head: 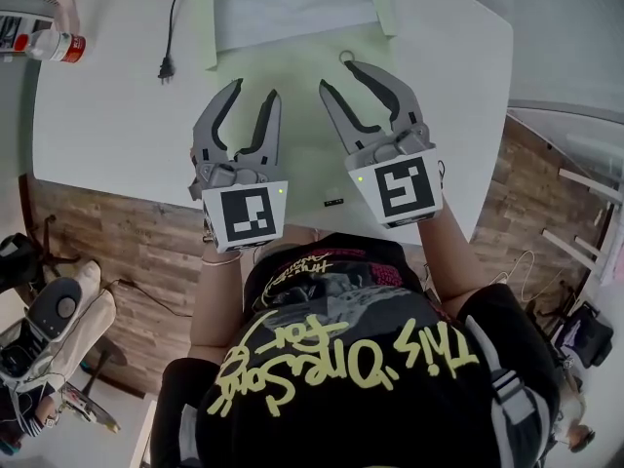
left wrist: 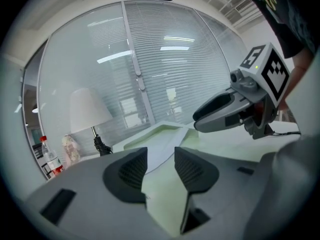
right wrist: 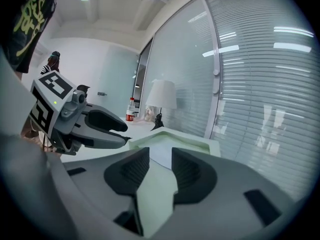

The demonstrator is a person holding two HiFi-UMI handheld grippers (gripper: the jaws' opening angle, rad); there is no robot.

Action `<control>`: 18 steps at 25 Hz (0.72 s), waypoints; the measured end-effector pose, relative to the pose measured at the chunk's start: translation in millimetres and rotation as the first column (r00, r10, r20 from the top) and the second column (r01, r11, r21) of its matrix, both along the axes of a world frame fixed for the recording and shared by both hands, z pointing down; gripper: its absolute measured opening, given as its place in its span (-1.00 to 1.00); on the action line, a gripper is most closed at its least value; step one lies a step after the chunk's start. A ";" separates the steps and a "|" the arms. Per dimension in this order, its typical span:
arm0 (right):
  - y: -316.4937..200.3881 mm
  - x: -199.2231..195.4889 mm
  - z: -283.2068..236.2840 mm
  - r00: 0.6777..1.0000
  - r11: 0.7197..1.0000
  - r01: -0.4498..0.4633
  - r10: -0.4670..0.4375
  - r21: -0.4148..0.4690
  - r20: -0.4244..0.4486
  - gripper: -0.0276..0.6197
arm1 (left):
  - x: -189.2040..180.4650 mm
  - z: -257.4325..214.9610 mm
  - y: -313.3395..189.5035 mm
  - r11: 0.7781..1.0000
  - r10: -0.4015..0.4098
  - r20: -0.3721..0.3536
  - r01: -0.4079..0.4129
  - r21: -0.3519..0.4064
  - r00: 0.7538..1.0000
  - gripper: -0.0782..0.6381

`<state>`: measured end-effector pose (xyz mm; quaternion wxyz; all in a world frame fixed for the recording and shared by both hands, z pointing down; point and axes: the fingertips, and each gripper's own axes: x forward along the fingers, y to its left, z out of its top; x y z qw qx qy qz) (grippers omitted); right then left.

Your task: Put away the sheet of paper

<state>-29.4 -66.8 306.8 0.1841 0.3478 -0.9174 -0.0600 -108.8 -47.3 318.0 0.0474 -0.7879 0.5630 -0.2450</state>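
A white sheet of paper (head: 292, 3) lies on a pale green folder (head: 302, 105) spread on the white table (head: 107, 115). Both grippers hover side by side over the folder's near half, pointing away from the person. The left gripper (head: 255, 91) is open with only the folder showing through the gap. The right gripper (head: 338, 74) is open too, its jaws standing a little narrower, nothing between them. In the left gripper view the left gripper (left wrist: 161, 156) looks along the green folder (left wrist: 160, 199) to the white sheet (left wrist: 165, 144). The right gripper view shows the same past the right gripper (right wrist: 161, 156).
A bottle with a red label (head: 54, 44) stands at the table's far left. A black plug with its cable (head: 168, 66) lies left of the folder. A white lamp (left wrist: 87, 109) and a glass wall with blinds are beyond the table. The table's near edge runs just below the grippers.
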 end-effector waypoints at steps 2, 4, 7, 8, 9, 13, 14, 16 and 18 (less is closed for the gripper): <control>0.4 -6.3 -2.3 1.000 1.000 -0.006 0.006 0.007 0.013 -0.52 | -5.5 -4.0 -0.5 1.000 0.006 -0.004 -0.006 0.015 1.000 -0.32; 0.7 -14.3 -3.5 0.999 1.000 -0.011 0.011 -0.006 0.050 -0.58 | -12.6 -4.1 -0.9 1.000 0.008 -0.005 -0.008 0.017 1.000 -0.33; 4.1 -20.8 -7.0 0.991 0.998 -0.020 0.027 -0.055 0.132 -0.64 | -16.6 -10.8 0.5 0.999 0.018 -0.015 -0.018 0.047 1.000 -0.35; 5.3 -21.2 -9.5 0.987 0.998 -0.024 0.033 -0.064 0.154 -0.67 | -16.5 -15.0 1.1 0.998 0.023 -0.022 -0.021 0.064 1.000 -0.36; 6.4 -20.9 -12.3 0.984 0.997 -0.029 0.040 -0.068 0.171 -0.69 | -16.4 -18.4 2.3 0.997 0.025 -0.033 -0.023 0.077 0.999 -0.38; 11.5 -17.8 -19.3 0.979 0.997 -0.058 0.068 -0.057 0.191 -0.80 | -17.4 -27.4 10.3 0.995 0.025 -0.098 -0.015 0.098 0.995 -0.45; 13.6 -17.5 -21.0 0.979 0.997 -0.060 0.069 -0.051 0.192 -0.81 | -17.8 -29.5 12.8 0.995 0.025 -0.101 -0.015 0.103 0.995 -0.46; 18.5 -16.5 -24.4 0.977 0.997 -0.064 0.073 -0.049 0.199 -0.82 | -18.2 -33.1 17.6 0.993 0.028 -0.093 -0.017 0.114 0.995 -0.47; 23.2 -15.3 -23.4 0.976 0.994 -0.072 0.087 -0.078 0.202 -0.83 | -19.2 -35.1 20.9 0.992 0.031 -0.086 -0.020 0.123 0.996 -0.49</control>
